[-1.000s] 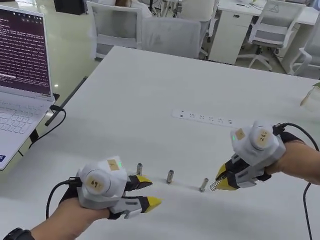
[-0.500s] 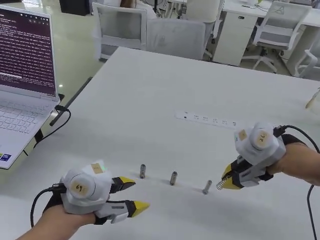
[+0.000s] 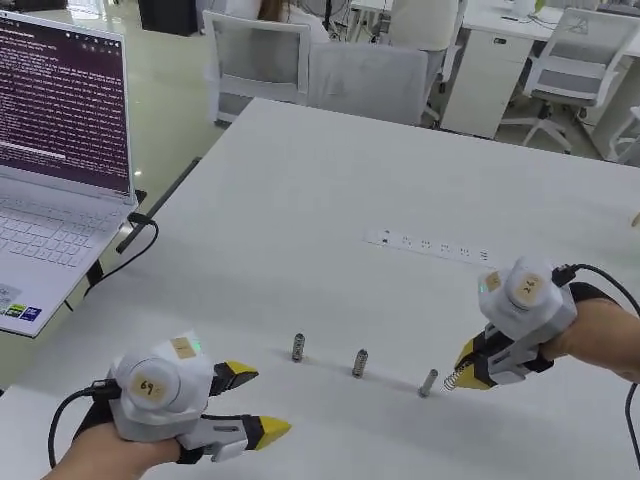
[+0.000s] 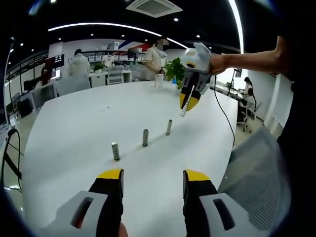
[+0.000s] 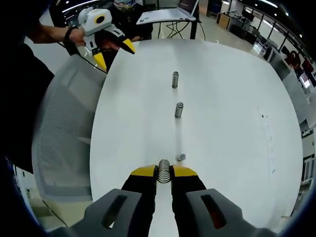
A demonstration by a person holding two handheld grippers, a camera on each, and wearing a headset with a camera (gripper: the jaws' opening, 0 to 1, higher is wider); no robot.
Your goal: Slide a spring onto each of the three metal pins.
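1. The fingers (image 5: 145, 174) of the right gripper (image 5: 164, 171) are clenched on a spring (image 5: 164, 177), which juts forward from between the yellow tips.
2. In the head view, this spring (image 3: 455, 376) is held low over the table (image 3: 300, 200) by the right gripper (image 3: 466, 369). Its free end is angled toward the bare pin (image 3: 428, 382) and lies just beside the pin's top. Whether the two touch cannot be told.
3. The left gripper (image 4: 154, 175) is seen with its fingers (image 4: 111, 177) spread wide and nothing between them. It is held near the table's front edge, apart from the pins.
4. Three pins are stood upright in a row. The left pin (image 3: 298, 347) and the middle pin (image 3: 360, 363) are each already wrapped in a coil, while the bare pin (image 5: 180, 157) is uncovered.
5. An open laptop (image 3: 60, 110) is placed at the far left, and a power strip (image 3: 435, 246) is laid beyond the pins.
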